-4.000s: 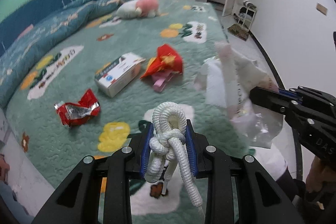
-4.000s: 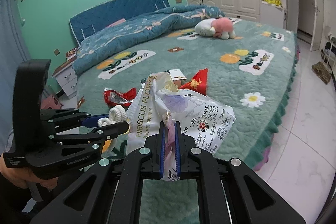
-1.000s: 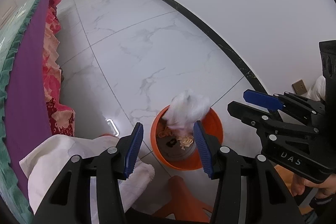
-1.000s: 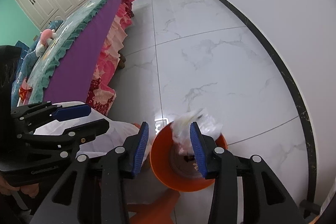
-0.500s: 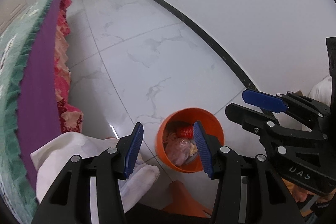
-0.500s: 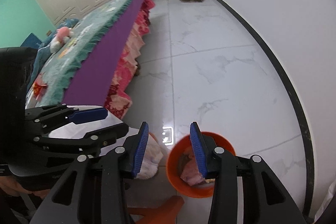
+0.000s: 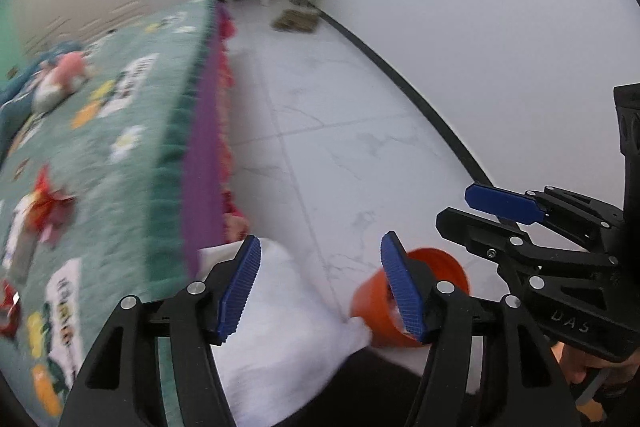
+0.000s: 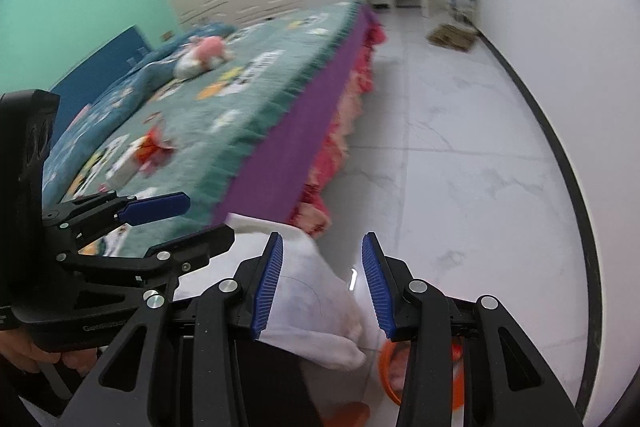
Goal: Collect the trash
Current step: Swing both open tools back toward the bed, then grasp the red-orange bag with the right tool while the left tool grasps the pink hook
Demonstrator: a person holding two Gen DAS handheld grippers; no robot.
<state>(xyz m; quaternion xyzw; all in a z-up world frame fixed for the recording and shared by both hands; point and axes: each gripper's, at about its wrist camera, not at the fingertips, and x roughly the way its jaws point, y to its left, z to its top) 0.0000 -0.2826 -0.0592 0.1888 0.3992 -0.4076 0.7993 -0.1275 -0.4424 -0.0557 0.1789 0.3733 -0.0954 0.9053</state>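
My left gripper (image 7: 320, 281) is open and empty, raised over the floor beside the bed. My right gripper (image 8: 322, 283) is open and empty too; it also shows in the left wrist view (image 7: 460, 207). The orange trash bin (image 7: 372, 303) stands on the white floor low in both views, partly hidden behind the fingers; it also shows in the right wrist view (image 8: 386, 367). A red wrapper (image 8: 150, 147) and a white box (image 8: 120, 163) lie on the green bedspread (image 8: 248, 99). The red wrapper (image 7: 50, 207) also shows in the left wrist view.
The bed's purple side and pink frill (image 8: 320, 131) run along the left. A pink plush toy (image 8: 204, 53) lies further up the bed. The white marble floor (image 8: 460, 147) stretches to a white wall with black skirting. A white cloth-covered leg (image 7: 280, 327) is below the grippers.
Both grippers, which let go of the rope and the plastic bag over the bin, have tilted up from the bin toward the bed. The views are motion-blurred.
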